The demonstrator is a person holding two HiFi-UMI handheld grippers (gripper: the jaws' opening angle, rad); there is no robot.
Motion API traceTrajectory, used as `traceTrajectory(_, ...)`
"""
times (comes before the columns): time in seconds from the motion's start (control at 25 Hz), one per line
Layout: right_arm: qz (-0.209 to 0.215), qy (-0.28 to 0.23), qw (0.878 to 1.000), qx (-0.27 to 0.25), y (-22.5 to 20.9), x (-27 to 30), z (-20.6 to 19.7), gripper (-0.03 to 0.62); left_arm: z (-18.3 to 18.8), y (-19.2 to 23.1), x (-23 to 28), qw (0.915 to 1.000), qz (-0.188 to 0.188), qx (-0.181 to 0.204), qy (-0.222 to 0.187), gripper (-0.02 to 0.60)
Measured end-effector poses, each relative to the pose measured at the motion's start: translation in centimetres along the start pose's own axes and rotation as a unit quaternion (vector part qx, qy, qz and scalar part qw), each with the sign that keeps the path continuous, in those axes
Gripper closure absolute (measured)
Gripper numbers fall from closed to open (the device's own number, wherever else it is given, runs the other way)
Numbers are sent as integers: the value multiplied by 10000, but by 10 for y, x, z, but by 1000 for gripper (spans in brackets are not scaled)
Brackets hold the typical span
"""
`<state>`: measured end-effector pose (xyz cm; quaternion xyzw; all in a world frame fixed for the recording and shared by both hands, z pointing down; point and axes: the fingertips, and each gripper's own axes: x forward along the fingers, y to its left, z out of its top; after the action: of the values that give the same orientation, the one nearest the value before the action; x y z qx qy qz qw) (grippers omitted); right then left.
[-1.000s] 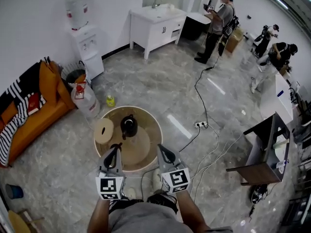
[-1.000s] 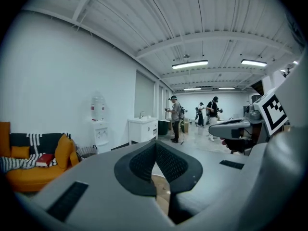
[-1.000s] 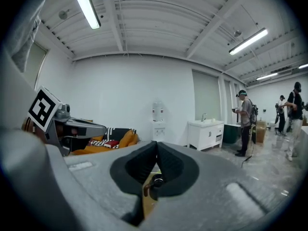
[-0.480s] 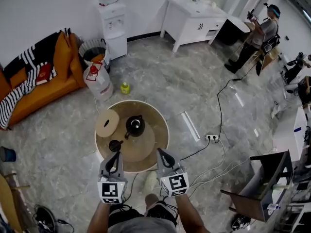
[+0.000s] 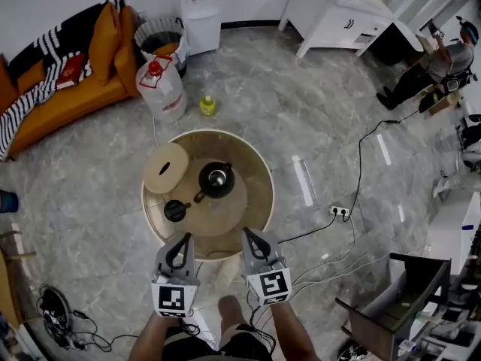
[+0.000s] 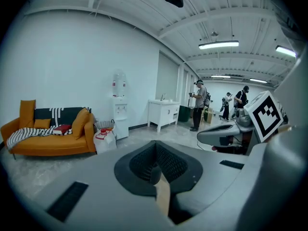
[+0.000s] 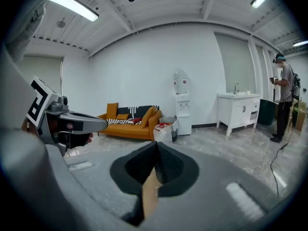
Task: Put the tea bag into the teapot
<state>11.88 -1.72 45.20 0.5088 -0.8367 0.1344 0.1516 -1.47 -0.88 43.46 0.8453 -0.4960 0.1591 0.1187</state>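
A: How far along is this?

B: Hardly begun, I'd say. The teapot (image 5: 216, 179) stands near the middle of the round desk (image 5: 258, 173), and its mouth looks uncovered: something shiny shows inside the top. A small black lid (image 5: 176, 210) lies on the desk just beside it, on the near-left side.

A: And the tea bag?

B: I can't find it. Nothing on the desk reads as a tea bag from the head view; it may be too small to tell, or hidden. A round tan disc (image 5: 165, 168) rests on the left edge of the desk, but what it is I can't say.

A: Is either claw carrying it?

B: No. The left claw (image 5: 183, 239) has its jaws pressed together with nothing between them, plain in the left gripper view (image 6: 155, 165). The right claw (image 5: 246, 235) is the same, closed and empty (image 7: 155, 162). Both hang over the near rim of the desk, side by side, apart from the teapot and the lid.

A: So what's left?

B: Everything that matters, by my reading: finding the bag, opening a claw, gripping the bag, and dropping it into the pot.
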Motion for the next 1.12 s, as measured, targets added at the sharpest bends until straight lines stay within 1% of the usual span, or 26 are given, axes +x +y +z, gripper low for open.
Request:
traceTrajectory(0.08, 44, 54, 10000, 0, -4, 15, -18, 592, -16, 2, 13, 9998, 37, -198, 66, 567)
traceTrajectory(0.28, 90, 215, 9997, -7, -16, 46, -69, 592, -66, 13, 40, 9980, 199, -519, 295, 566)
traceTrajectory(0.36, 143, 378, 9992, 5, -16, 58, -88, 592, -88, 21, 49, 9980, 218, -469, 369, 568)
traceTrajectory(0.48, 240, 575, 9981, 23, -14, 76, -117, 592, -120, 30, 62, 9960, 312, -651, 528, 567)
traceTrajectory(0.68, 325, 689, 9971, 44, -13, 102, -167, 592, -171, 39, 80, 9936, 392, -833, 653, 566)
traceTrajectory(0.96, 380, 927, 9950, -6, -16, 131, -222, 592, -223, 51, 98, 9912, 466, -986, 755, 566)
traceTrajectory(1.12, 448, 1018, 9937, -118, -15, 145, -243, 592, -246, 55, 104, 9911, 473, -932, 821, 568)
